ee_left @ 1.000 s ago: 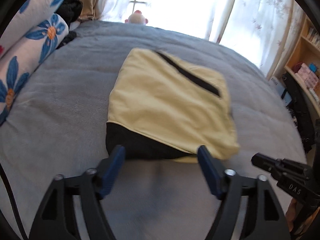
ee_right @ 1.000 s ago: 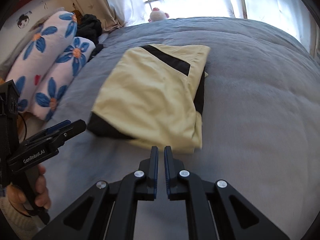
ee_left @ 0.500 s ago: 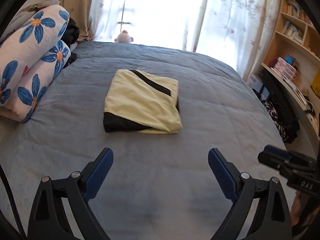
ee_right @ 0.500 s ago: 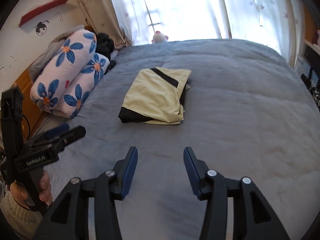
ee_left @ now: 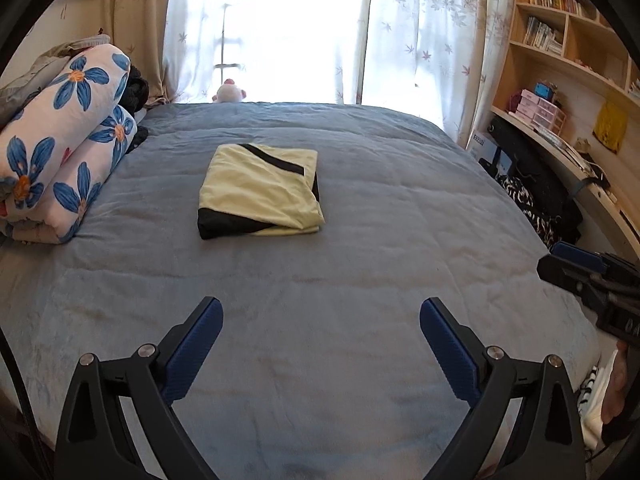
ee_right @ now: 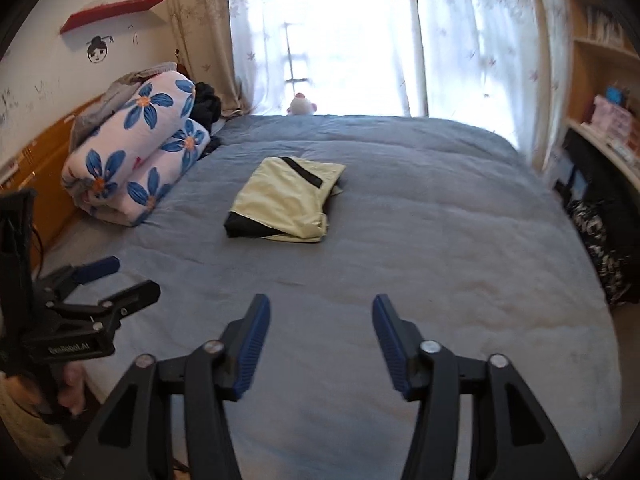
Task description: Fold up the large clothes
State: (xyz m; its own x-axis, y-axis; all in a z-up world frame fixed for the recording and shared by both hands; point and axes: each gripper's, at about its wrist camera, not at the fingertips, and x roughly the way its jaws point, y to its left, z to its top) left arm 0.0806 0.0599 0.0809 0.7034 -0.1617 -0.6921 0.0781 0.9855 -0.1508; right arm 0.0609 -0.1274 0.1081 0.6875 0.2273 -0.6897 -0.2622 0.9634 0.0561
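Note:
A pale yellow garment with black trim (ee_left: 260,194) lies folded into a compact rectangle in the middle of the grey-blue bed (ee_left: 360,280); it also shows in the right wrist view (ee_right: 284,200). My left gripper (ee_left: 320,316) is open and empty, held well back from the garment above the near part of the bed. My right gripper (ee_right: 320,312) is open and empty, also well back. The right gripper shows at the right edge of the left wrist view (ee_left: 592,276). The left gripper shows at the left of the right wrist view (ee_right: 104,280).
A rolled white quilt with blue flowers (ee_left: 60,152) lies along the bed's left side, with dark clothes behind it. A small plush toy (ee_left: 229,91) sits at the far edge by the curtained window. Shelves and a desk (ee_left: 560,120) stand to the right.
Both grippers have pulled back from the folded garment toward the near edge of the bed. The right gripper went from shut to open. The garment stays folded in place.

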